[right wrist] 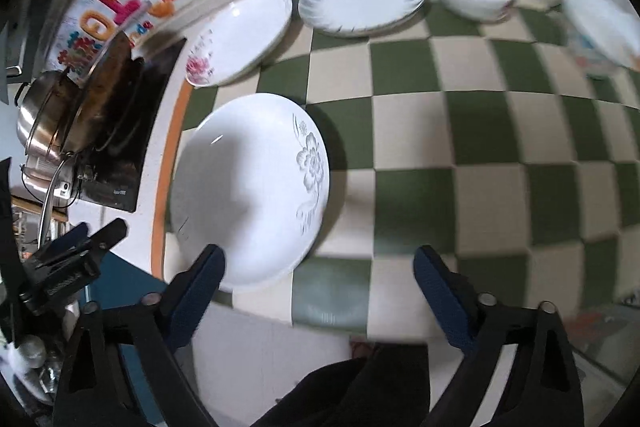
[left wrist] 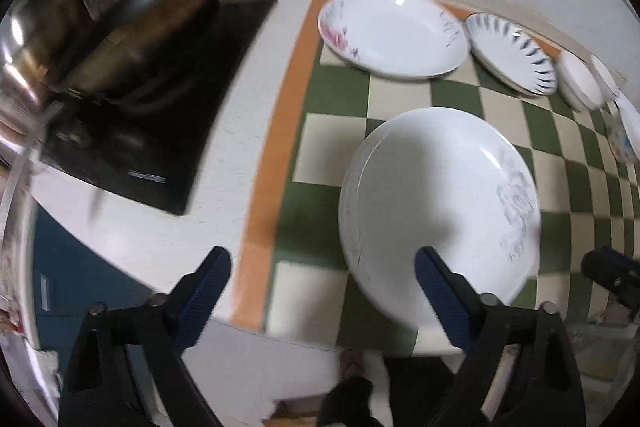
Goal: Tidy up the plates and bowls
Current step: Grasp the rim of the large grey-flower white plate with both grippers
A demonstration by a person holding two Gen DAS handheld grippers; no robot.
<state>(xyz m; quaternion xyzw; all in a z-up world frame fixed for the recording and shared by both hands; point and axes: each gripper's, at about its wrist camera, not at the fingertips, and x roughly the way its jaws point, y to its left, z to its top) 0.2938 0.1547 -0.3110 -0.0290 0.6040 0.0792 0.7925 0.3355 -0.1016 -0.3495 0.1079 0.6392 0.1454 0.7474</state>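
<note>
Here | grey-flower plate (right wrist: 248, 187) empty | left gripper (left wrist: 324, 299), right gripper (right wrist: 320, 291) jaws wide, holding nothing

The left gripper (left wrist: 322, 291) hangs wide-fingered (nothing held) over a white plate (left wrist: 436, 203) on the checkered mat (left wrist: 328, 87).

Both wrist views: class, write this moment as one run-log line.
left gripper: open, empty | right gripper: open, empty | grey-flower plate: on checked mat, between the grippers | other plates and bowls: along wall
</note>
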